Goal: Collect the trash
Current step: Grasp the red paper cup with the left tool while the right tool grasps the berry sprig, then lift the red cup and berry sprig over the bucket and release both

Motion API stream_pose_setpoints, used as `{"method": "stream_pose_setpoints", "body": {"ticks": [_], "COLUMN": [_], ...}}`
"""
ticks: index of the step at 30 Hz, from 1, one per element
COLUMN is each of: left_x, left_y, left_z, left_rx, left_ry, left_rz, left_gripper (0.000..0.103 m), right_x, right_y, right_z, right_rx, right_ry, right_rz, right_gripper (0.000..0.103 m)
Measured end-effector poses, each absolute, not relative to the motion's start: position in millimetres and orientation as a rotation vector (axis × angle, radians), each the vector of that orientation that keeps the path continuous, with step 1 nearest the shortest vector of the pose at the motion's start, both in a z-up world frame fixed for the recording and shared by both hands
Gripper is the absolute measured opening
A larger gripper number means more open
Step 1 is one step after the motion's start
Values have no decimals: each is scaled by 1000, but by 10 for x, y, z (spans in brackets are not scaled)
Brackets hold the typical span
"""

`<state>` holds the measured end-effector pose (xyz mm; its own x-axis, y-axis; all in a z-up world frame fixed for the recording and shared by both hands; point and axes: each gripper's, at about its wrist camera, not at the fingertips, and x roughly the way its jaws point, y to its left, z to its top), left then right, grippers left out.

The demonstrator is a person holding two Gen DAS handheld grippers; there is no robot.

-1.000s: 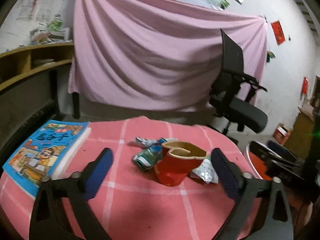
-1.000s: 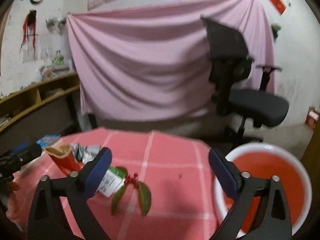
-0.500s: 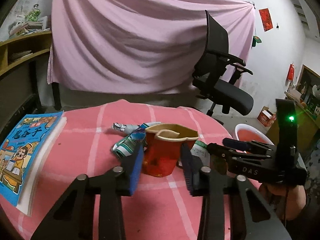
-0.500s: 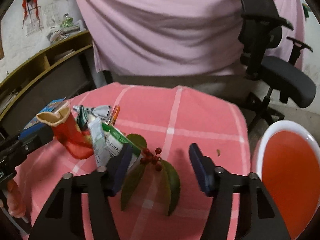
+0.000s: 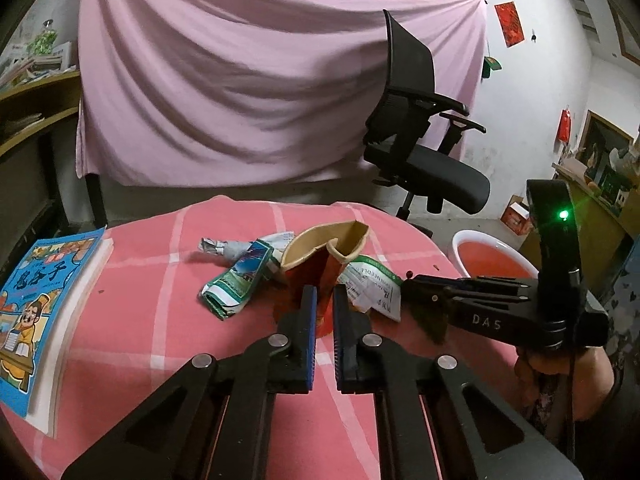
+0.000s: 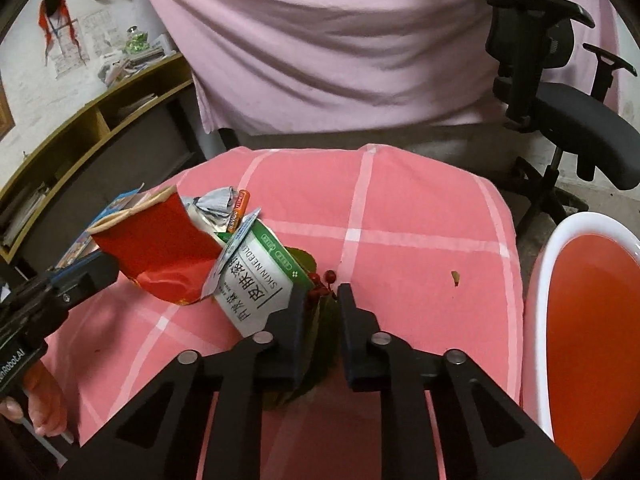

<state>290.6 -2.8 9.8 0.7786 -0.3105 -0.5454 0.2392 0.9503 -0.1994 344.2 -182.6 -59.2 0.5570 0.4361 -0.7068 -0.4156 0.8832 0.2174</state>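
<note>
Pink checked tabletop (image 6: 400, 208): left tongs (image 5: 324, 304) just closed, now pinching crushed red cup (image 5: 320, 268); right tongs (image 6: 320, 300) just closed on leafy berry sprig (image 6: 322, 280). Both pieces gripped, ready for basin (image 6: 576, 280) beside tabletop.

Bare pink cloth (image 6: 400, 216) lies open; the trash pile (image 5: 248, 268) and book (image 5: 44, 304) crowd the left.

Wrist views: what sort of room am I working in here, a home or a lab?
Most likely a lived-in home room or study, not a lab. A table under a pink checked tablecloth holds the trash, a black office chair stands behind it, and wooden shelves along the wall hold papers and books.
</note>
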Motion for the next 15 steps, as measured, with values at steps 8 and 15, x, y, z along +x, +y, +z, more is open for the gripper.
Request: {"method": "stream_pose_setpoints", "body": {"ticks": [8,15], "left_x": [2806,2695], "left_y": [-85,-143], "left_z": [108,113], "left_rx": [-85,-49], "left_ry": [565,508], "left_rz": [-297,-279], "left_gripper": [3,2], "right_x": [3307,3150], "right_y": [-1879,-1924], "right_z": [-475,-341], "right_rx": [27,27], "right_ry": [750,626], "right_rz": [460,436], "right_gripper": [8,8]}}
